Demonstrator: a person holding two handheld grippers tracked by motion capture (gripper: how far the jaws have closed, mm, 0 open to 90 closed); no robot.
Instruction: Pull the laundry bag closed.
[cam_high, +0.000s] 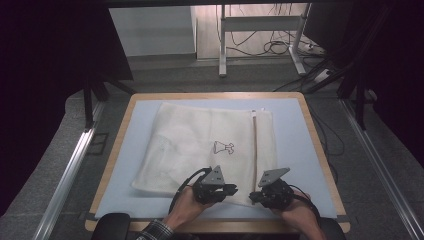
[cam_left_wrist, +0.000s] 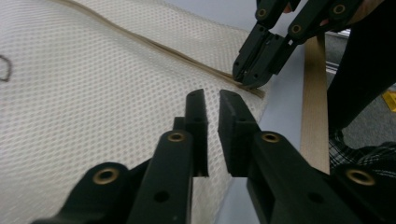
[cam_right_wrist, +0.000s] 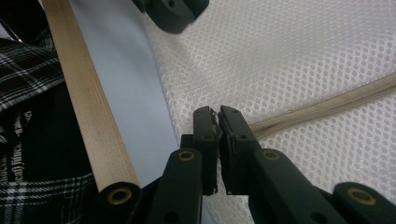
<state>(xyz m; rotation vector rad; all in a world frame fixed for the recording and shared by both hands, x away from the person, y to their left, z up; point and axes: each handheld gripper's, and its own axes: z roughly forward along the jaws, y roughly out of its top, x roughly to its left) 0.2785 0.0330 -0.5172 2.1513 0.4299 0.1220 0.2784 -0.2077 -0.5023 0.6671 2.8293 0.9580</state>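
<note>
I've got a white mesh bag (cam_high: 205, 145) lying flat on the blue mat (cam_high: 295, 150), roughly centre, its near edge just in front of both grippers. A tan zipper (cam_high: 255, 150) runs near-to-far along the bag's right part, and there's a small printed logo (cam_high: 224, 147) mid-bag.

Handling, my guess: v. light, soft, floppy netting. It won't hold shape, will sag and drag if lifted by one point, and the mesh could snag on jaw tips. Not fragile, not slippery. Best hold is prob. the zipper tape or its pull at the near end, since that's the stiffest bit; otherwise pinch a corner or hem w/ both grippers spread apart.

Right gripper (cam_right_wrist: 218, 116): jaws nearly together, tips set on the near end of the zipper (cam_right_wrist: 327, 105). There's something small and light between the tips, maybe the pull tab, but I can't tell for sure. From the left gripper view the same right gripper (cam_left_wrist: 250, 74) sits tip-down on the zipper end (cam_left_wrist: 187, 56) at the bag's near right corner.

Left gripper (cam_left_wrist: 212, 105): narrow gap between jaws, nothing in it, hovering over the mesh just left of the zipper end. Whether it touches the bag I can't tell.
</note>
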